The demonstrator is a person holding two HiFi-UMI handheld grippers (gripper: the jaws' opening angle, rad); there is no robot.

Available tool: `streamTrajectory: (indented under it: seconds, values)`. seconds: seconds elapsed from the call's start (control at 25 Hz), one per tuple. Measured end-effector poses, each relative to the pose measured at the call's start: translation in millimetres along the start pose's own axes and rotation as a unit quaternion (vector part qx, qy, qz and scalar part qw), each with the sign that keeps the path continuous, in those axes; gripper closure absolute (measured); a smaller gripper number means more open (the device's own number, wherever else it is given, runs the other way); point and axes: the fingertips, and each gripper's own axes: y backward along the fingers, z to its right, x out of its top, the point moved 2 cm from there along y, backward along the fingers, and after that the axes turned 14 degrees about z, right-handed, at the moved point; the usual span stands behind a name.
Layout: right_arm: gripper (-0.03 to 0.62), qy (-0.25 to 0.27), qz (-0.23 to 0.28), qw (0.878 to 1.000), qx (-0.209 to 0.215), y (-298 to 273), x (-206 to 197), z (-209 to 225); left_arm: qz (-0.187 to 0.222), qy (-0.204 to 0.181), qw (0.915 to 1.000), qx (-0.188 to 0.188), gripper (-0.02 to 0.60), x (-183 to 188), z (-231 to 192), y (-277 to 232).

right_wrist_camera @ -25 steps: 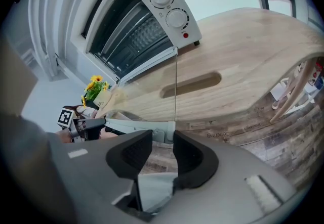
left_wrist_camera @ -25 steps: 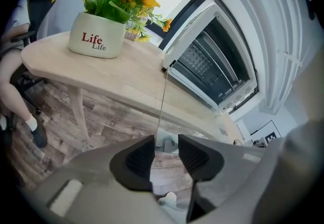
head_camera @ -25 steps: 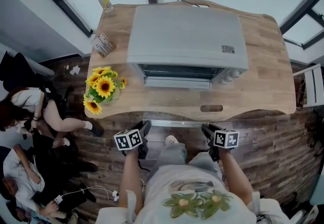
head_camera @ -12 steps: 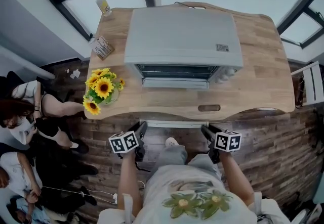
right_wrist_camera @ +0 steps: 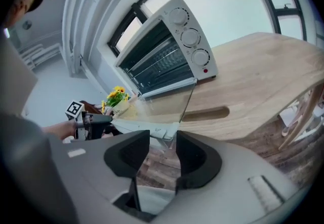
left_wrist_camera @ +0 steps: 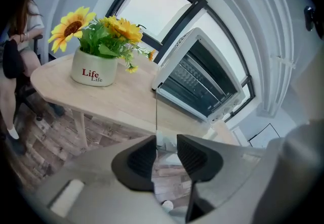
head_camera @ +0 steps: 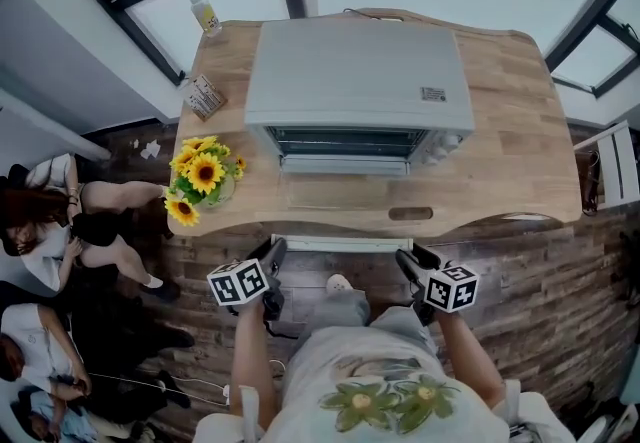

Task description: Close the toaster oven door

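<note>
A silver toaster oven stands on the wooden table. Its glass door lies open and flat toward me, and the pale handle hangs past the table's front edge. My left gripper sits at the handle's left end and my right gripper at its right end. In the left gripper view the jaws stand apart, with the door's edge and the handle's end just ahead of the gap. The right gripper's jaws are opening; the door's corner lies just ahead, unpressed.
A white pot of sunflowers stands at the table's front left corner. A bottle and a small packet are at the back left. People sit on the floor to the left. A white chair stands at the right.
Both grippers have drifted slightly down and outward below the door handle. The people at the left have shifted. The oven door has not moved.
</note>
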Motion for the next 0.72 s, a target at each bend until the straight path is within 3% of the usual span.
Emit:
streamTrajectory:
  seconds: [0.16, 0.52, 0.72]
  values:
    - [0.417, 0.057, -0.011, 0.998, 0.005, -0.3, -0.4, -4.5, 0.007, 0.001, 1.0000, 0.000, 0.440, 5.5, 3.3, 1.3]
    - [0.411, 0.081, -0.021, 0.996, 0.007, -9.2, -1.8, -6.7, 0.023, 0.008, 0.9997, -0.001, 0.440, 16.0, 11.7, 6.4]
    - [0.491, 0.096, -0.015, 0.995, 0.012, -10.3, 2.5, -11.7, 0.029, 0.005, 0.9996, -0.002, 0.439, 18.7, 14.2, 8.2]
